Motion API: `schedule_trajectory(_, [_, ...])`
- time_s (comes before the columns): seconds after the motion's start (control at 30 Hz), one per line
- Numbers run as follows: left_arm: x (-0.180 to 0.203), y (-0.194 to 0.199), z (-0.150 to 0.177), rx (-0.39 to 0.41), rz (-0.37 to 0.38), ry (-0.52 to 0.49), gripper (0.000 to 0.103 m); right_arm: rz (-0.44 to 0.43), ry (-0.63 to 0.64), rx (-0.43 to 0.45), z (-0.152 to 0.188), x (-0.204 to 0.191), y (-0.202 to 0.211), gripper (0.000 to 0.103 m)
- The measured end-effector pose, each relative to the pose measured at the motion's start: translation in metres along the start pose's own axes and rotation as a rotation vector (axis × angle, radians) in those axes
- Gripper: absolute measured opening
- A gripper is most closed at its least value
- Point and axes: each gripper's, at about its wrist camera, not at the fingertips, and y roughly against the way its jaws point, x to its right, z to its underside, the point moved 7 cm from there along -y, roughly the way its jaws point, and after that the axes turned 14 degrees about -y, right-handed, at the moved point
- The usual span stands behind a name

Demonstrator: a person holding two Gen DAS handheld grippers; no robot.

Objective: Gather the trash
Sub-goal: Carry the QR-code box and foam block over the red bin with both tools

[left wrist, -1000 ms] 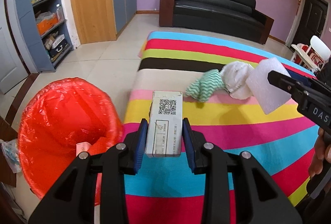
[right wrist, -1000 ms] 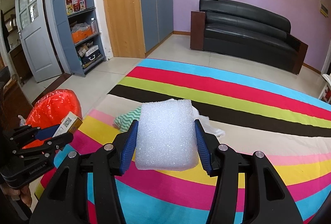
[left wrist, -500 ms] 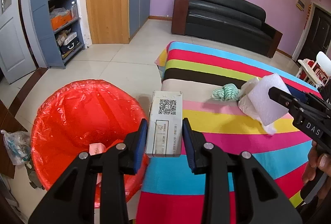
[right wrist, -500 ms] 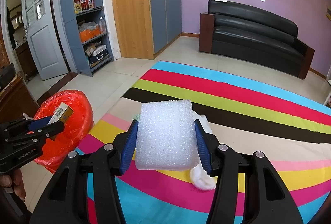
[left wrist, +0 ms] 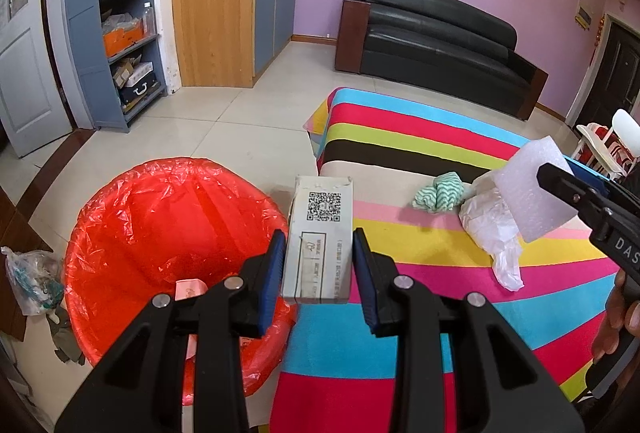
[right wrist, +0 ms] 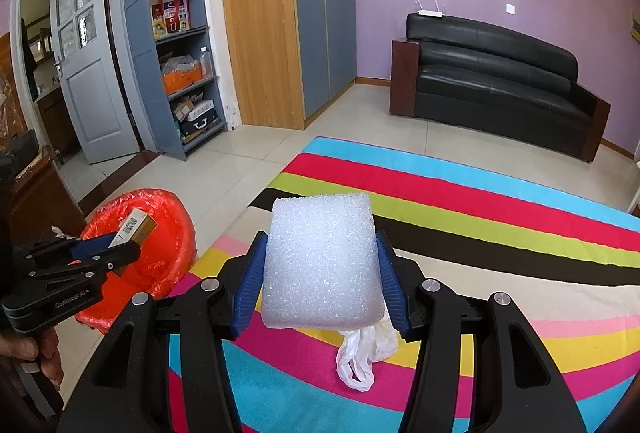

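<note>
1. My left gripper is clamped on one small white carton with a QR code on its face, blue pads pressing both long sides. It hangs at the edge of the striped cloth, just beside the bin.
2. My right gripper is closed on one block of white foam, pads pressed into its two sides, held above the same striped cloth.
3. One red-lined bin stands on the floor against the cloth's edge; I can see one pale scrap inside it.
4. On the cloth lie one crumpled white plastic bag and, beyond it, one green-and-white zigzag rag.
5. On the floor left of the bin sits one clear bag of rubbish.
6. Farthest off: one black sofa, one bookshelf.
</note>
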Motion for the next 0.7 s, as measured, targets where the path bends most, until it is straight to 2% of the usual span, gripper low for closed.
schedule_trajectory(0.3, [-0.026,0.008,0.004,0.011,-0.026,0.034,0.033,-0.029,0.015,-0.004,0.001,-0.020,-0.003,0.050])
schedule_trajectory(0.7, [-0.085,0.032,0.015,0.032,-0.088,0.102,0.033,-0.095,0.061,-0.040,0.011,-0.081,-0.029,0.050])
